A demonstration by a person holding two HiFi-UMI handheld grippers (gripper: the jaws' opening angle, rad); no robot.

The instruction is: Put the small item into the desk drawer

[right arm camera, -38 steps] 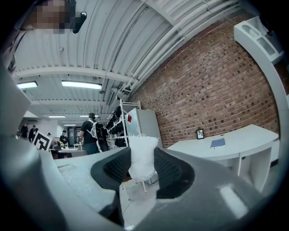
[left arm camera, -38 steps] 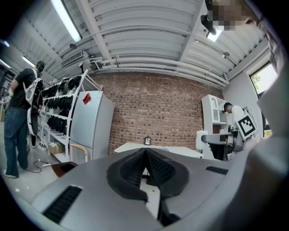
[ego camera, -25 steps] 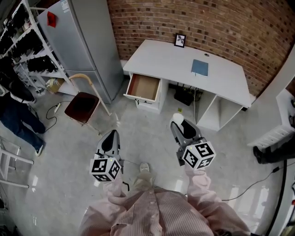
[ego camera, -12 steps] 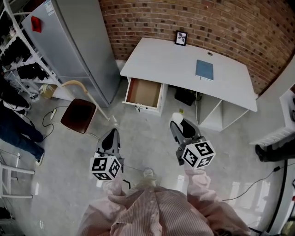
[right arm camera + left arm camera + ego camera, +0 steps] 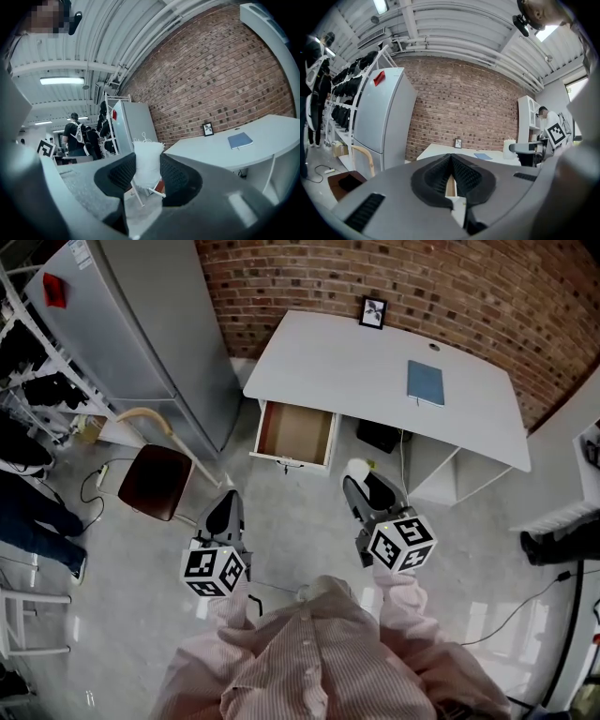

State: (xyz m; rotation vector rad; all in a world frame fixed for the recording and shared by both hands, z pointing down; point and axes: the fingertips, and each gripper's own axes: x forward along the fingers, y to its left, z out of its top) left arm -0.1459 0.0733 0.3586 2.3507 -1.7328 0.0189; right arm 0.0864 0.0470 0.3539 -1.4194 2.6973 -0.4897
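Right gripper (image 5: 360,489) clamped on small white item (image 5: 147,164), pinched between both jaws, top sticking out past tips. Left gripper (image 5: 226,509) clenched, nothing inside. Open drawer (image 5: 294,434) ahead, well apart from both grippers.

No writing can be read anywhere. The white sticker (image 5: 80,251) atop the grey refrigerator (image 5: 141,343) is too small to make out. Its red tag (image 5: 54,290) shows no letters. The left cube (image 5: 214,570) and right cube (image 5: 403,542) carry only black-and-white square patterns.
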